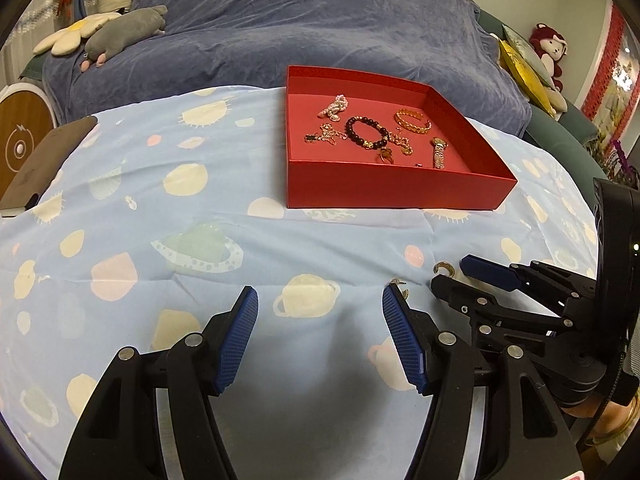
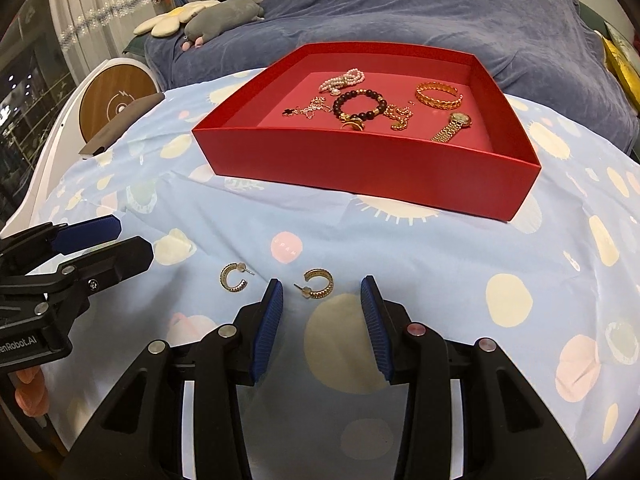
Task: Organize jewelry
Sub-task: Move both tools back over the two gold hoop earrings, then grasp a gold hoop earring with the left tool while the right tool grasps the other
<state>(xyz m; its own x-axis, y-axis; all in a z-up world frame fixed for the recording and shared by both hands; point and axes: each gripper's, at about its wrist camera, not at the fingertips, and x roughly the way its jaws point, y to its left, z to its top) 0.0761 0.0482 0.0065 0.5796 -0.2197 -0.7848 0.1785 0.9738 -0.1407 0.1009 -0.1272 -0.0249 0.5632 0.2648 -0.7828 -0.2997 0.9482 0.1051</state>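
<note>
Two gold hoop earrings lie on the pale blue patterned cloth (image 2: 400, 248). One earring (image 2: 316, 282) sits between the fingertips of my right gripper (image 2: 321, 284), which is open, its blue pads clear of the earring. The other earring (image 2: 234, 278) lies just to its left. In the left wrist view that second earring (image 1: 398, 282) peeks out beside the right fingertip of my left gripper (image 1: 320, 298), which is open and empty over the cloth. The red tray (image 2: 360, 164) beyond holds a dark bead bracelet (image 2: 358, 104), pearl piece (image 2: 344, 78), gold cuff (image 2: 438, 96), gold watch (image 2: 454, 124) and chains.
A blue blanket-covered sofa (image 1: 320, 20) rises behind the tray, with a grey plush toy (image 1: 124, 32) on it. A brown flat case (image 1: 44, 160) lies at the cloth's left edge beside a round wooden-faced device (image 2: 116, 108). The right gripper (image 1: 448, 272) is close to the left one's right side.
</note>
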